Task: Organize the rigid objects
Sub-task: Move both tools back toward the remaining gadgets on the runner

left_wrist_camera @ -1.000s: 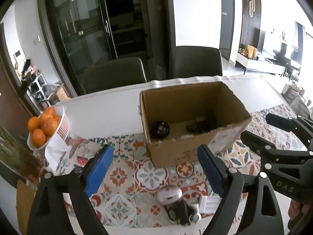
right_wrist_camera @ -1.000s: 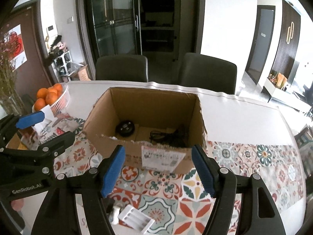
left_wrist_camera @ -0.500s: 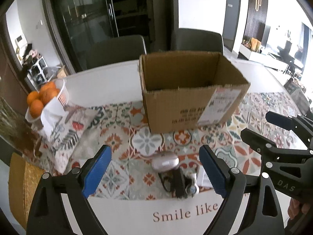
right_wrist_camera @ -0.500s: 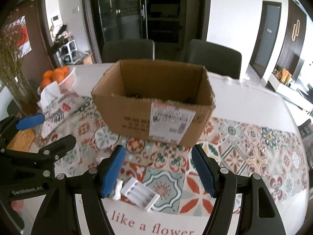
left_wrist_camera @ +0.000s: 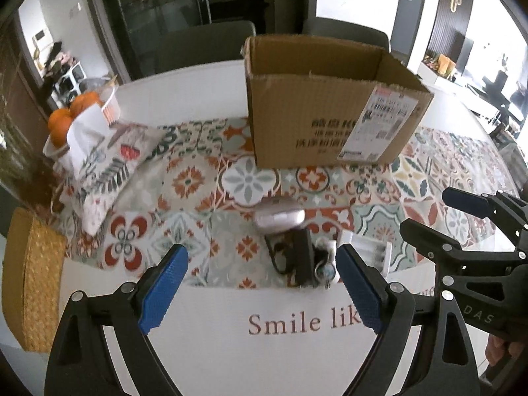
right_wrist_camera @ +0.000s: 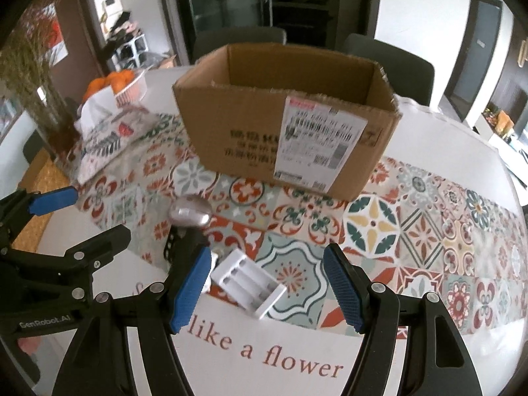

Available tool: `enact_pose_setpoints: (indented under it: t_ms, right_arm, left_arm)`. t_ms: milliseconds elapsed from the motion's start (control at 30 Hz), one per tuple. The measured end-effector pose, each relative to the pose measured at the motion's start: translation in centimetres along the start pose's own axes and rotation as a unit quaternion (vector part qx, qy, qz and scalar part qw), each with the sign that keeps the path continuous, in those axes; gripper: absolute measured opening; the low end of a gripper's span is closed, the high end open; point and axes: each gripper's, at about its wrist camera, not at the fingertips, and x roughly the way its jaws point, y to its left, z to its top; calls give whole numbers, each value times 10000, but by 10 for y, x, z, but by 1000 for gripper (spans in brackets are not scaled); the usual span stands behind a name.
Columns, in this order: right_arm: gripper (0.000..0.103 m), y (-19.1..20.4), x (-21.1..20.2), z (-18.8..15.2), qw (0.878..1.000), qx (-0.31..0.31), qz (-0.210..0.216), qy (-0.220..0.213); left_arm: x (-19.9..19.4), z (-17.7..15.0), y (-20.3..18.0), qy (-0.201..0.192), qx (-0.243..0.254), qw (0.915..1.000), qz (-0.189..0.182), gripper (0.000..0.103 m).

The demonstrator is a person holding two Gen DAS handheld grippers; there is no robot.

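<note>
On near edge of patterned tile-print table runner (left_wrist_camera: 184, 178), just ahead of both grippers, sits a small cluster of loose items. White plastic battery holder w/ ribbed slots (right_wrist_camera: 247, 282) lies flat, long axis running diagonal in right wrist view, from upper left near the blue pad down to lower right. Just beside it: black boxy adapter w/ cord (left_wrist_camera: 302, 259), and beyond that a silver rounded oval mouse-like gadget (left_wrist_camera: 280, 216), touching or nearly touching the adapter's far end; cannot tell which.

Right gripper (right_wrist_camera: 267, 288) has jaws spread, nothing pinched. Holder sits between its two blue pads but off-centre, crowding the left pad; pads not pressing it. Left gripper (left_wrist_camera: 262, 288) also spread wide, empty; adapter lies ahead and toward its right pad, mouse-like gadget further out on same line.

Judgement: right hand is nearer the holder, left nearer the adapter/gadget. Jaw line of the right gripper crosses the holder's long axis at a slant, so a small shift left plus a wrist roll would prob. be needed to close across its narrow width.

Open brown corrugated cardboard box w/ shipping label (right_wrist_camera: 287, 138) stands upright farther back on runner, well apart from the cluster; likely drop-off. Contents not visible from this angle.
</note>
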Motion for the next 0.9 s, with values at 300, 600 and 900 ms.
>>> enact_pose_setpoints:
  t_ms: [300,600,900]
  right_arm:
    - [71,11,27,-14,9973,-580,151,416]
    - [70,21,60,-21,9883,-1153,466,887]
    - [70,26,93,-26,9758,-1663,599,1289]
  left_arm:
    - [22,-26,2,438,-224,9987,135,92]
    - [48,-46,6,955,-565,9938,106,92]
    - [68,-55,4,1223,-654,9901,237,92]
